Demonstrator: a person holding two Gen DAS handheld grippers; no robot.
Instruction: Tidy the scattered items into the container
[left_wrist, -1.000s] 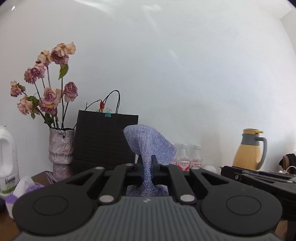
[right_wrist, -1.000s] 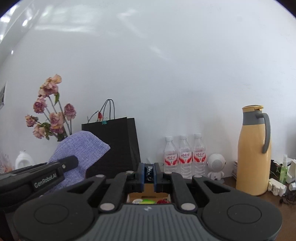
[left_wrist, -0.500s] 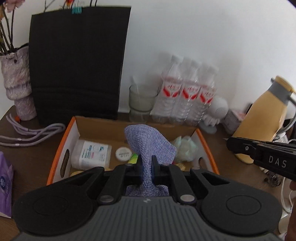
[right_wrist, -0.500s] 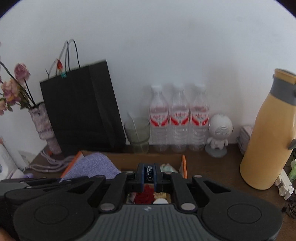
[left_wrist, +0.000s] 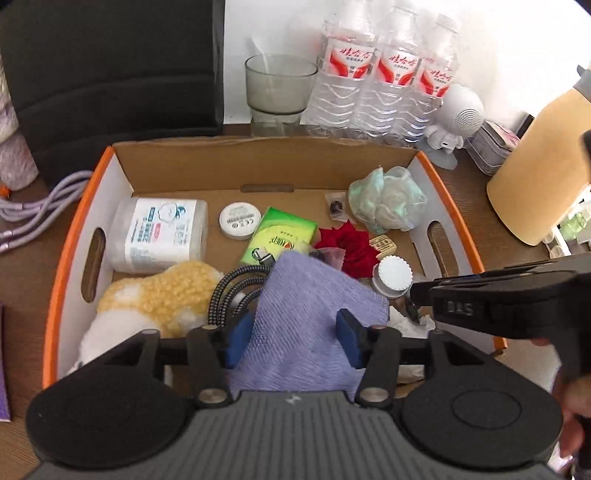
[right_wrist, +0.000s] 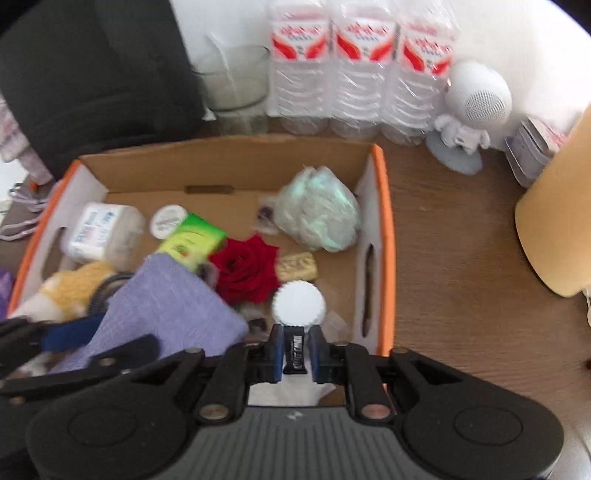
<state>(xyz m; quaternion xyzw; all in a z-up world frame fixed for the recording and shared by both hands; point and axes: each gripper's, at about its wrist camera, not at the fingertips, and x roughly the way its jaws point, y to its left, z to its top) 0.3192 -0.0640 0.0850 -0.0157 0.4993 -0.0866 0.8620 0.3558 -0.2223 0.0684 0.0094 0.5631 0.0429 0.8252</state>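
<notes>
Both grippers have swung down from facing the wall to looking steeply into the cardboard box (left_wrist: 236, 177), which now fills each view. The left gripper (left_wrist: 291, 338) has its fingers opening, and the purple cloth (left_wrist: 306, 314) lies loose between them; the blue pads stand clear of it on either side, so it is being let go over the near middle of the box. The right gripper (right_wrist: 295, 349) is also starting to open, with a small black item (right_wrist: 294, 350) still standing between its fingers; whether the pads still press on it cannot be told. It hangs over the near right corner of the box, just near of a white ribbed cap (right_wrist: 298, 303).

The cloth lies from the near left toward the far right, draped over a braided cable (left_wrist: 229, 291) and part of a yellow fleecy toy (left_wrist: 162, 291). Already in the box are a white tub (left_wrist: 159, 236), a round white tin (left_wrist: 240, 220), a green packet (left_wrist: 280, 236), a red rose (right_wrist: 245, 269) and a pale green mesh puff (left_wrist: 388, 203).

Outside it, on the counter (right_wrist: 461, 258), stand a glass (left_wrist: 277, 88), three water bottles (left_wrist: 384, 74) and a yellow jug (left_wrist: 543, 170); purple cords (left_wrist: 40, 206) lie at the far left, nearer the left hand.
</notes>
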